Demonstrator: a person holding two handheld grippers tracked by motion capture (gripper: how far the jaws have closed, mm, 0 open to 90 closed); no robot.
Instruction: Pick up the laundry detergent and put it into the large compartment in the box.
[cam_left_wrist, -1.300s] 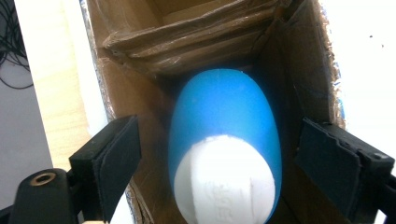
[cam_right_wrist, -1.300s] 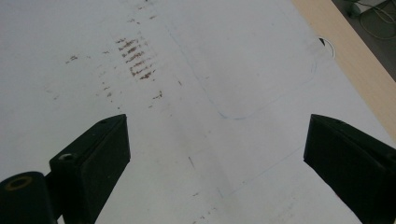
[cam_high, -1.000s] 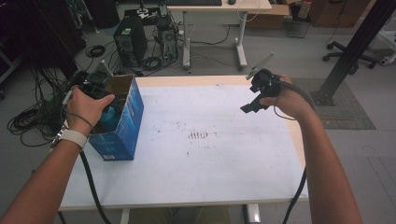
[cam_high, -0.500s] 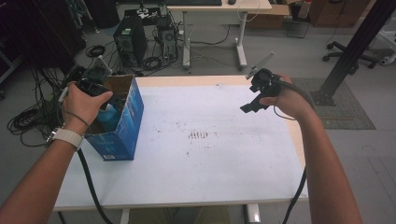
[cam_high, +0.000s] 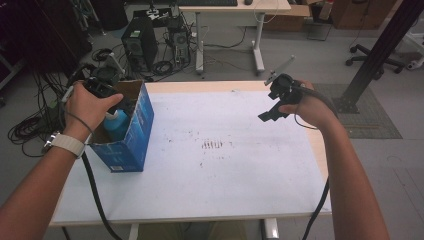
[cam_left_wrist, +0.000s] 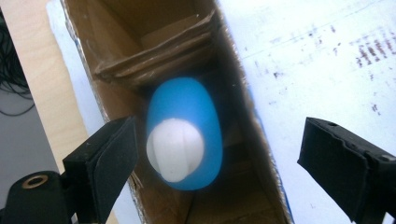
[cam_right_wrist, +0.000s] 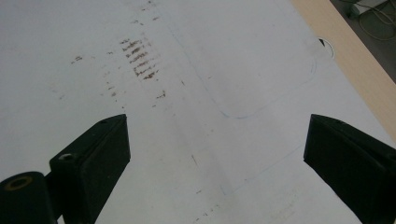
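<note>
While the left gripper (cam_left_wrist: 215, 163) hangs over the open blue cardboard box (cam_high: 131, 135) at the table's left edge, its jaws are spread wide with nothing between them. Inside the box stands a bright blue bottle (cam_left_wrist: 187, 130), oval from above, with a rounded white cap (cam_left_wrist: 175, 149). Well apart, the right gripper (cam_right_wrist: 215, 163) is held above the stained white tabletop (cam_high: 225, 165), jaws also spread.

Blue bottle (cam_left_wrist: 187, 135) (white cap), upright inside open blue box (cam_high: 132, 135)
</note>
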